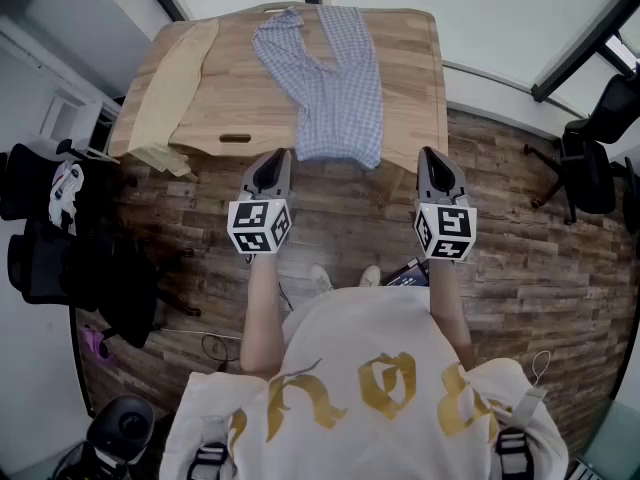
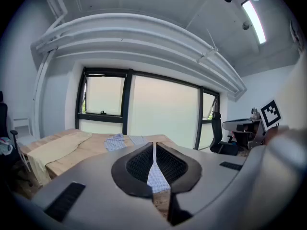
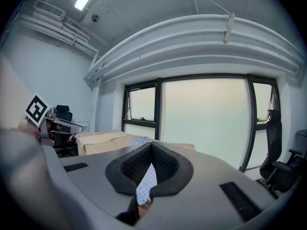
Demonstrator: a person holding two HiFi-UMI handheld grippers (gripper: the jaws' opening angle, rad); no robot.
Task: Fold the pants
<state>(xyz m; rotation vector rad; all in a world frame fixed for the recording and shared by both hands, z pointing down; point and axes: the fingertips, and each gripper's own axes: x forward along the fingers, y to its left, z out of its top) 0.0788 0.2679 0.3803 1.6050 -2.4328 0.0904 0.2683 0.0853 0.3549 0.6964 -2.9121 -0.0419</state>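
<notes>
The pants (image 1: 335, 78), of blue and white checked cloth, lie flat on the wooden table (image 1: 410, 78), about in the middle of its width. Their two legs reach toward the far edge of the table and stand a little apart from each other. The waist lies at the near edge of the table. On the left part of the table we see a beige cloth (image 1: 175, 78), which hangs over the left edge and lies apart from the pants.

We hold both grippers just before the near edge of the table, above the wooden floor (image 1: 350, 218), and both point almost level toward the table. The left gripper (image 1: 278, 158) has its tips just beside the left corner of the waist. The right gripper (image 1: 430, 155) is near the right end of the same edge, apart from the pants.

In each gripper view the two jaws are pressed together at their tips, and nothing is pinched between them. In the narrow slit below the tips a piece of checked cloth shows. It is probably the pants lying farther back on the table.

To the right of the table, well apart, stands a black office chair (image 1: 590, 158).
</notes>
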